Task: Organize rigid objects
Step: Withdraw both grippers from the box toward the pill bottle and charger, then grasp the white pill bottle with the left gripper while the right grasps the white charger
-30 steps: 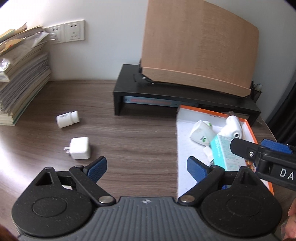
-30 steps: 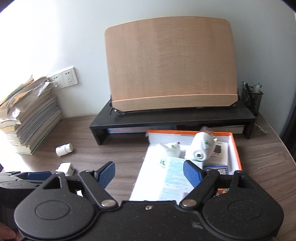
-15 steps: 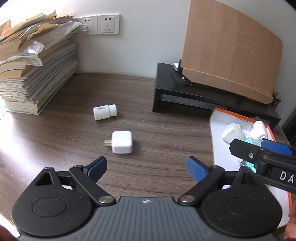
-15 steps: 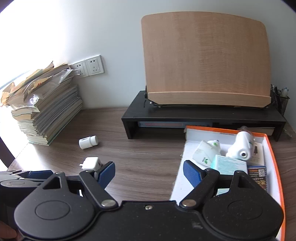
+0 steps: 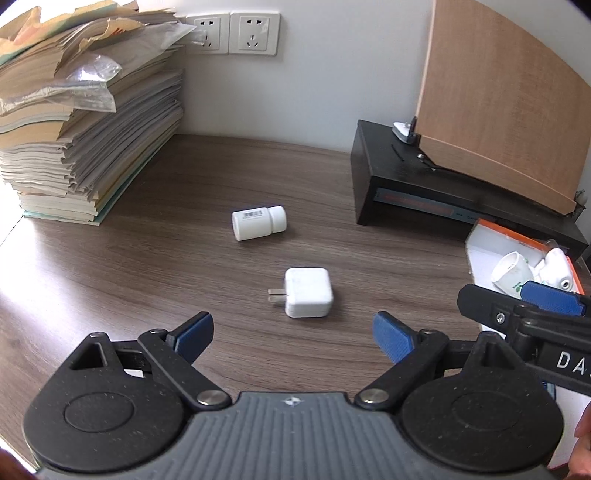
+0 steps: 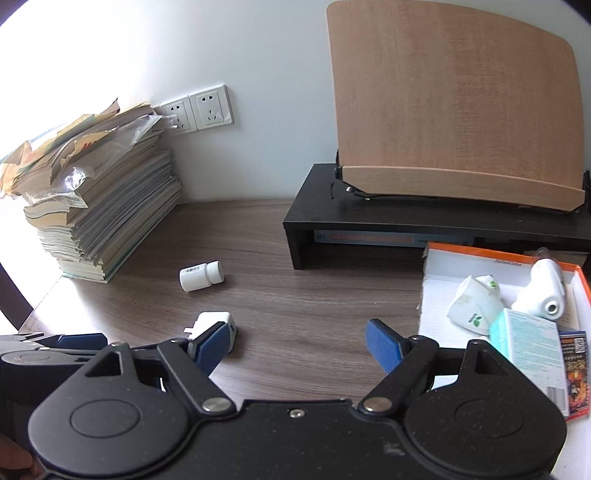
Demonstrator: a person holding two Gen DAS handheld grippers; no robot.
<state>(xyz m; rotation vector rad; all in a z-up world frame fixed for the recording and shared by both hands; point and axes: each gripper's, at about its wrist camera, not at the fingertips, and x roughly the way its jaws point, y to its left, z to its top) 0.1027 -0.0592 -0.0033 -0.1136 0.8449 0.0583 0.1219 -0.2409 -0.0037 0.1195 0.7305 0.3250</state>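
A white plug adapter (image 5: 307,292) lies on the wooden desk just ahead of my left gripper (image 5: 293,330), which is open with nothing between its blue pads. Farther back lies a white pill bottle (image 5: 258,222) on its side. In the right wrist view the adapter (image 6: 216,323) is partly hidden behind my left finger, and the bottle (image 6: 201,276) lies beyond it. My right gripper (image 6: 299,343) is open and empty over bare desk. The orange-rimmed box (image 6: 436,295) at the right holds white cups, a white bottle and a teal packet.
A tall stack of books and papers (image 5: 77,140) fills the back left corner below wall sockets (image 5: 232,33). A black monitor riser (image 6: 406,221) carries a wooden board (image 6: 454,99). The right gripper's arm (image 5: 524,317) shows at the left view's right edge.
Both grippers have swung left across the desk. The box has slid to the right edge of both views; the adapter and bottle now sit central before the left gripper. Both stay open.
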